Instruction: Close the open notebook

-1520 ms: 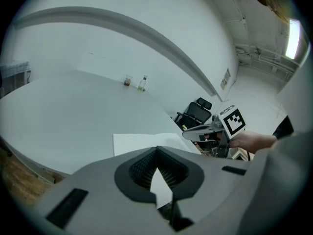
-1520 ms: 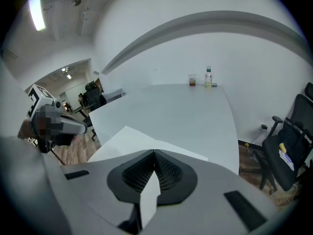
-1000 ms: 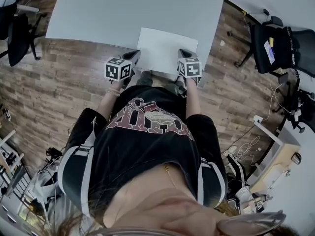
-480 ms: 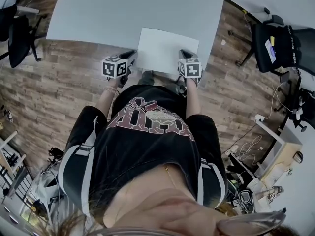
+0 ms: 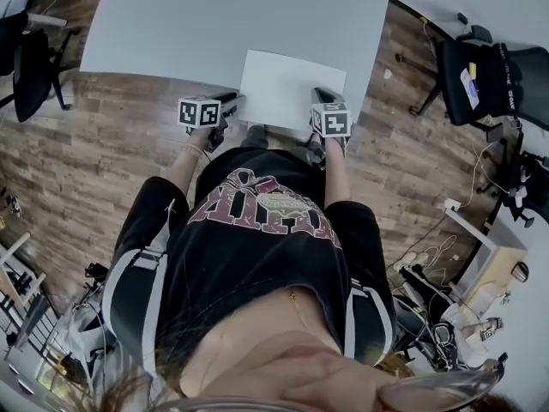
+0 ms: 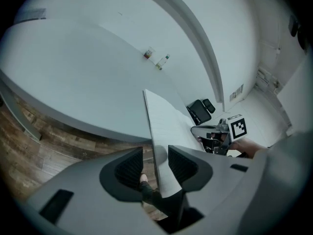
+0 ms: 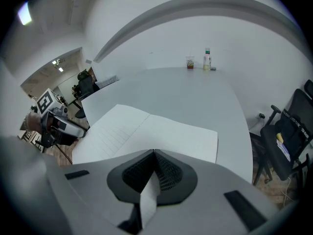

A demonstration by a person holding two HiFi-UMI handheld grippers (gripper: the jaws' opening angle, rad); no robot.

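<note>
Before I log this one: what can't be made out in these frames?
- Right gripper view: how many notebook sheets the right gripper pinches; its pads cover them.
- Right gripper view: the two small containers at the table's far edge; too small to identify.
- Head view: the notebook's ruling; too small and washed out.

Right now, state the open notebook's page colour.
Notebook: white, faintly ruled; clearest in the right gripper view.

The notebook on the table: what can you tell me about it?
The notebook lies open at the near edge of the grey table, white pages faintly ruled, a fold down the middle. The right gripper is shut on its near right edge. Its left edge stands between the jaws of the left gripper, which have just been opening and do not press it.
</note>
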